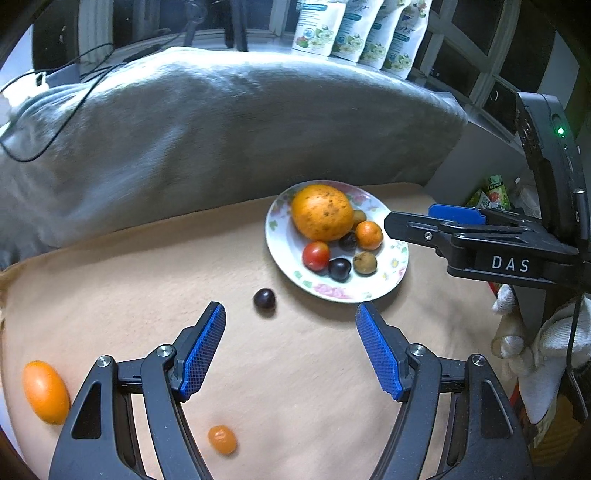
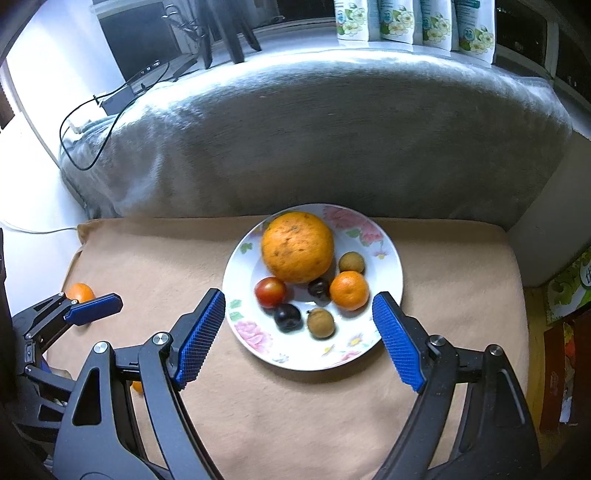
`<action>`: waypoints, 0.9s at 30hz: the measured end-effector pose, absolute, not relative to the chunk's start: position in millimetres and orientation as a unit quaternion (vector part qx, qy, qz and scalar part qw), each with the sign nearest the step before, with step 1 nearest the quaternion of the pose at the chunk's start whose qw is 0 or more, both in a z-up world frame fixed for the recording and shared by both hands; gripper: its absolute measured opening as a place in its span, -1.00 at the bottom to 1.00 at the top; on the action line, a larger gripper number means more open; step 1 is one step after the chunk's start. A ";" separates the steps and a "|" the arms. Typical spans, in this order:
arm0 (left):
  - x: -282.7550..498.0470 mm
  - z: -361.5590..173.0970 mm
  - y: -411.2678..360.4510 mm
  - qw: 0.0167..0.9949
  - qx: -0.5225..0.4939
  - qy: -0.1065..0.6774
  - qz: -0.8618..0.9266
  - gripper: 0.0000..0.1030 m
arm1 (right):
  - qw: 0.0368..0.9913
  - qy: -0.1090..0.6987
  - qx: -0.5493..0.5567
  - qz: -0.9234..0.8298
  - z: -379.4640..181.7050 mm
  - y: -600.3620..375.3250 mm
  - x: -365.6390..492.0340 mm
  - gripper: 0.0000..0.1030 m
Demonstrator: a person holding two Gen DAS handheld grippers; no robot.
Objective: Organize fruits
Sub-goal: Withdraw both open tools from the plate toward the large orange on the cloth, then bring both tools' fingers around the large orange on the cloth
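A floral white plate (image 1: 395,266) (image 2: 388,266) holds a big orange (image 1: 321,212) (image 2: 297,247), a small mandarin (image 2: 349,290), a red tomato (image 2: 270,291), two dark plums and two brown longans. My left gripper (image 1: 291,310) is open and empty, just behind a loose dark plum (image 1: 264,300) on the beige cloth. An orange oval fruit (image 1: 45,391) and a small orange fruit (image 1: 221,439) lie near its left finger. My right gripper (image 2: 298,299) is open and empty, its fingers straddling the plate's near side above it.
A grey blanket (image 2: 332,140) rises behind the beige cloth (image 2: 295,406). Pouches (image 2: 413,22) stand on the sill behind. Cables (image 2: 92,122) lie at the left. The left gripper shows at the left in the right wrist view (image 2: 92,306), with an orange fruit (image 2: 79,291) behind it.
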State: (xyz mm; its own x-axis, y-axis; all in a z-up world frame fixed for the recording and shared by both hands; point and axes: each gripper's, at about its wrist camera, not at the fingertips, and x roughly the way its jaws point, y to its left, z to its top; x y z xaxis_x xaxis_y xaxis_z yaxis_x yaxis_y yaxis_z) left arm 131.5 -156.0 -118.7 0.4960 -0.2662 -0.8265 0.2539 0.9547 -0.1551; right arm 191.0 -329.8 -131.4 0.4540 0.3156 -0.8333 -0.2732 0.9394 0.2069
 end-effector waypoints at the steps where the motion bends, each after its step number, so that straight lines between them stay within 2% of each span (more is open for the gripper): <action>1: 129.5 -118.0 -151.7 0.865 -0.008 0.479 -0.149 0.43 | 0.851 0.496 0.021 0.173 -131.3 -326.8 190.2 0.64; 12: 115.4 -118.3 -95.6 0.869 -0.035 0.481 -0.113 0.43 | 0.833 0.512 0.028 0.209 -132.6 -286.0 179.2 0.64; 27: 80.4 -123.7 11.6 0.873 -0.086 0.481 -0.013 0.43 | 0.802 0.513 0.010 0.305 -129.7 -177.5 169.4 0.64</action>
